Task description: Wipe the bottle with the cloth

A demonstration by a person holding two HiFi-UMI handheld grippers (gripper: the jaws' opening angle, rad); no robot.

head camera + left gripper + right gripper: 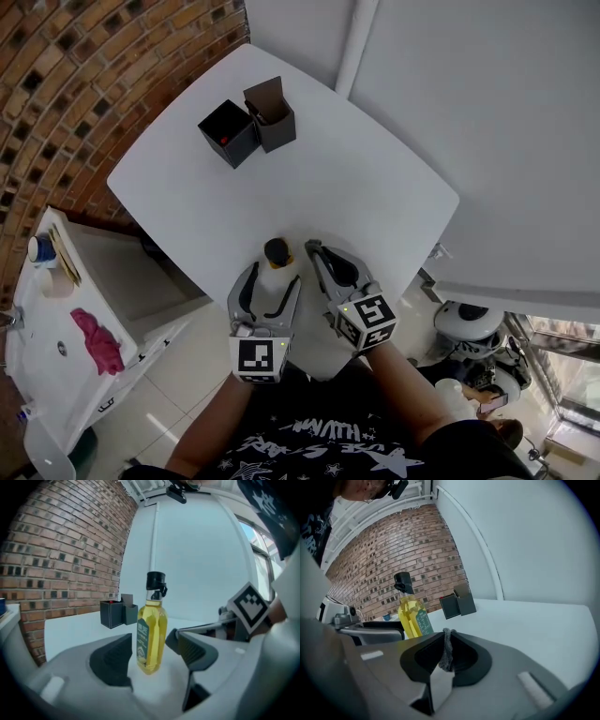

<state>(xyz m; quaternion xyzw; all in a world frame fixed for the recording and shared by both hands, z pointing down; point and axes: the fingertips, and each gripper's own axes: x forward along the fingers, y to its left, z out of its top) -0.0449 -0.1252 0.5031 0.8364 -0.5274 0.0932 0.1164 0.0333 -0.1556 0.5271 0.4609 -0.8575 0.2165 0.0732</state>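
Note:
A small bottle (277,251) of yellow oil with a black cap stands upright near the front corner of the white table (375,187). In the left gripper view the bottle (151,637) stands between the jaws of my left gripper (274,278), and the dark pads stay clear of it on both sides. My right gripper (317,251) is just right of the bottle, shut on a thin fold of grey cloth (448,651). From the right gripper view the bottle (412,616) stands to the left, apart from the cloth.
A black box (230,133) and a brown open box (270,114) stand together at the table's far side. Left of the table, below it, is a white counter (56,356) with a pink rag (97,339). A brick wall (66,84) runs along the left.

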